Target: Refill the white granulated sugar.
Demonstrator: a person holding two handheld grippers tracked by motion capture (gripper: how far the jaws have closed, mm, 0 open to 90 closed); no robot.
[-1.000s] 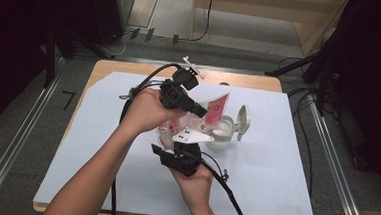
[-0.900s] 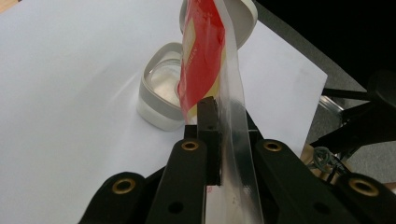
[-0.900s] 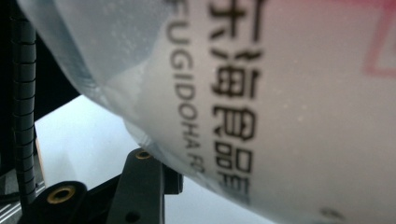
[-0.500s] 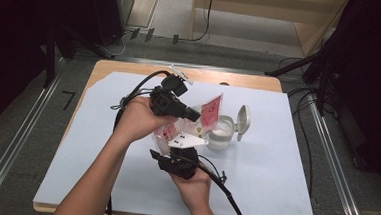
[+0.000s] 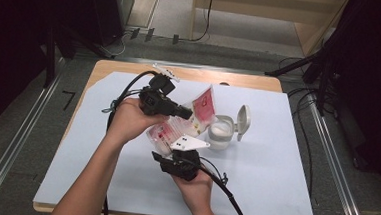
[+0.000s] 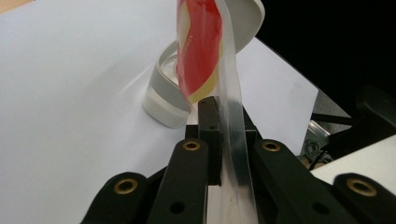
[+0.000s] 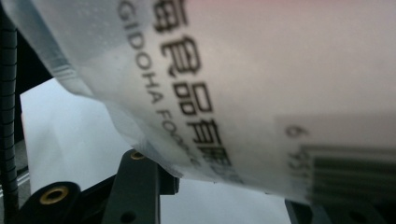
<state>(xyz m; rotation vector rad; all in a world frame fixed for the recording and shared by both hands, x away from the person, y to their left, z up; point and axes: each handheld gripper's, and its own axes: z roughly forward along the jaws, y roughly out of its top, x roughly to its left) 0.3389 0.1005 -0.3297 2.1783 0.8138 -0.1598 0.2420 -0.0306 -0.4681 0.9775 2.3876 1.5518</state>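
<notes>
Lowered since before, red-printed clear pouch (image 5: pixel 202 110) hangs crumpled.

left gripper (image 6: pixel 219 140): black jaws, brass rivets | right gripper (image 5: pixel 177 163): black, trailing black cable

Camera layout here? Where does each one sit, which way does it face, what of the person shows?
High view: above the person's side, looking forward and down at the table; both forearms enter from below, left gripper and right gripper on a red-printed plastic pouch.
Left gripper view: rides the left gripper, looks along its jaws, shut on the pouch's clear edge, toward the open white container.
Right gripper view: rides the right gripper, faces the pouch's printed back close up.
Shared: pouch in all three; container in high and left gripper views.
</notes>
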